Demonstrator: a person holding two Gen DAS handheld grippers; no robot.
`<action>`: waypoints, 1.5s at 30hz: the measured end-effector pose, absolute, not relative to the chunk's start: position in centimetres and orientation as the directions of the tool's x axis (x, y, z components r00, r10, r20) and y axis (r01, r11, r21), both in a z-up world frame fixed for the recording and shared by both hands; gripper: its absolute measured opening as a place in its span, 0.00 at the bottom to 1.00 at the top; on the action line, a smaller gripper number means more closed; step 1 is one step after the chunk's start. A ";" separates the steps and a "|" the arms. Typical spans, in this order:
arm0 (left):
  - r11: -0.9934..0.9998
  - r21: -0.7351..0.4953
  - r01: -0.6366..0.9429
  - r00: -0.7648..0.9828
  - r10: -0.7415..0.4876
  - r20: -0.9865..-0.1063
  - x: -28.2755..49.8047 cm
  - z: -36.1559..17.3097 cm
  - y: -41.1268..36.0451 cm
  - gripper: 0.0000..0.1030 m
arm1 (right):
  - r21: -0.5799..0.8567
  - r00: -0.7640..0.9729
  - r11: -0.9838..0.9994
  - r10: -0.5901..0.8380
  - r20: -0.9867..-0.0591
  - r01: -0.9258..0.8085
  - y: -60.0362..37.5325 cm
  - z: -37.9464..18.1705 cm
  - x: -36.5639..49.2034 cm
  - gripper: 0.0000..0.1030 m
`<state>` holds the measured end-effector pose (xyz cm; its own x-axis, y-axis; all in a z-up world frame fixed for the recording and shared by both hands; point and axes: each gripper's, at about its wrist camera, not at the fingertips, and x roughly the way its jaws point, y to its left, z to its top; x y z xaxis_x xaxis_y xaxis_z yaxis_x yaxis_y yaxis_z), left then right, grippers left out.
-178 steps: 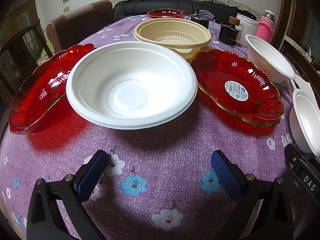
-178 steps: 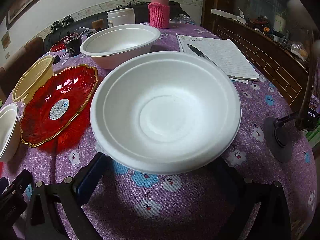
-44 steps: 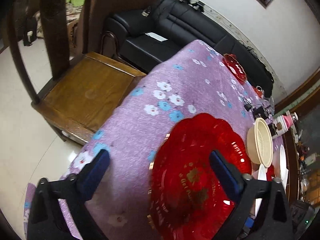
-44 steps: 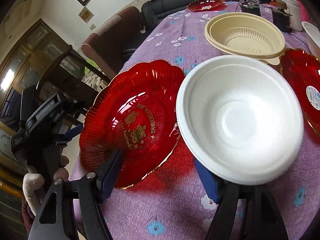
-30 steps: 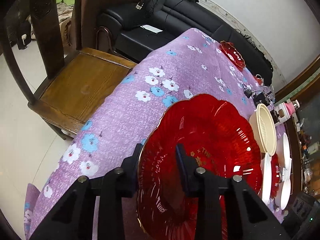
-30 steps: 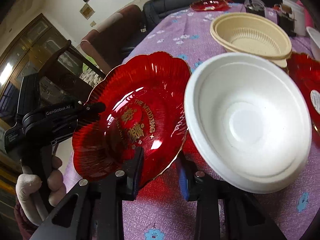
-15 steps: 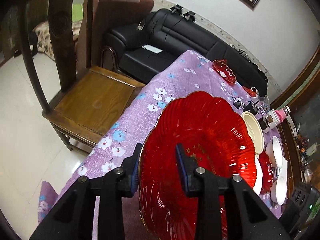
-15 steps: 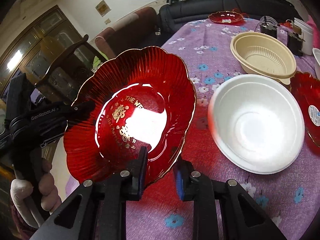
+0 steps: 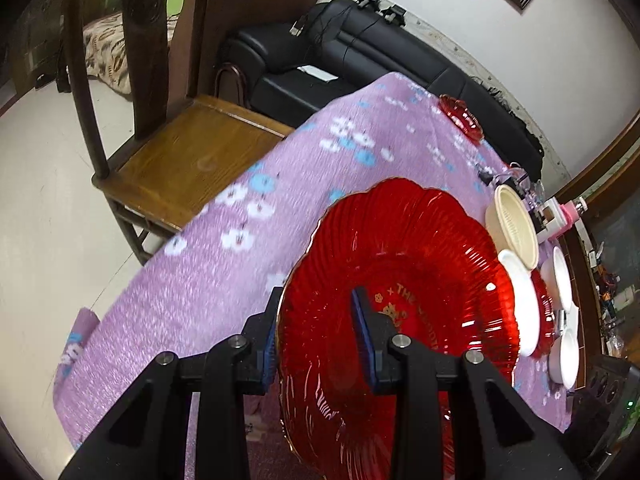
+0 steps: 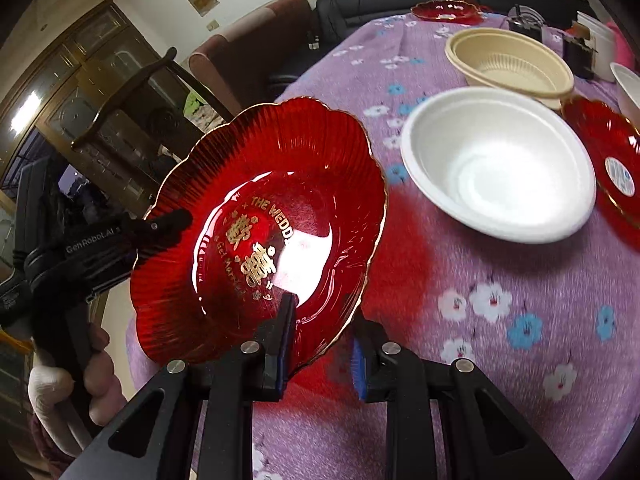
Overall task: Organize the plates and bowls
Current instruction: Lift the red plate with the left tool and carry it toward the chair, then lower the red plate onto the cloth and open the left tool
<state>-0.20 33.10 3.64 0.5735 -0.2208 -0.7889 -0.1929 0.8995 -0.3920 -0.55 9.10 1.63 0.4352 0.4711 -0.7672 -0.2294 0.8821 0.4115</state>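
A red scalloped plate with gold lettering is held in the air above the purple flowered tablecloth. My left gripper is shut on its near rim. My right gripper is shut on the opposite rim of the same plate. The left gripper also shows in the right wrist view, clamped on the plate's left edge. A white foam bowl sits on the table to the right, with a second red plate with a sticker beyond it.
A beige plastic bowl stands behind the white bowl, and a small red dish at the far end. More white bowls lie along the right edge. A wooden chair and black sofa stand left of the table.
Both grippers closed on the red plate's rims and lifted it off the table; it now hangs tilted in the air, slightly shifted toward the white bowl.
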 end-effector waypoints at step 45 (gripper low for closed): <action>0.979 -0.205 -0.016 0.791 -0.113 -0.601 -7.3 13.8 21.0 0.85 | 0.321 0.678 0.927 0.364 -0.639 -0.195 -1.2 5.9 -7.1 0.50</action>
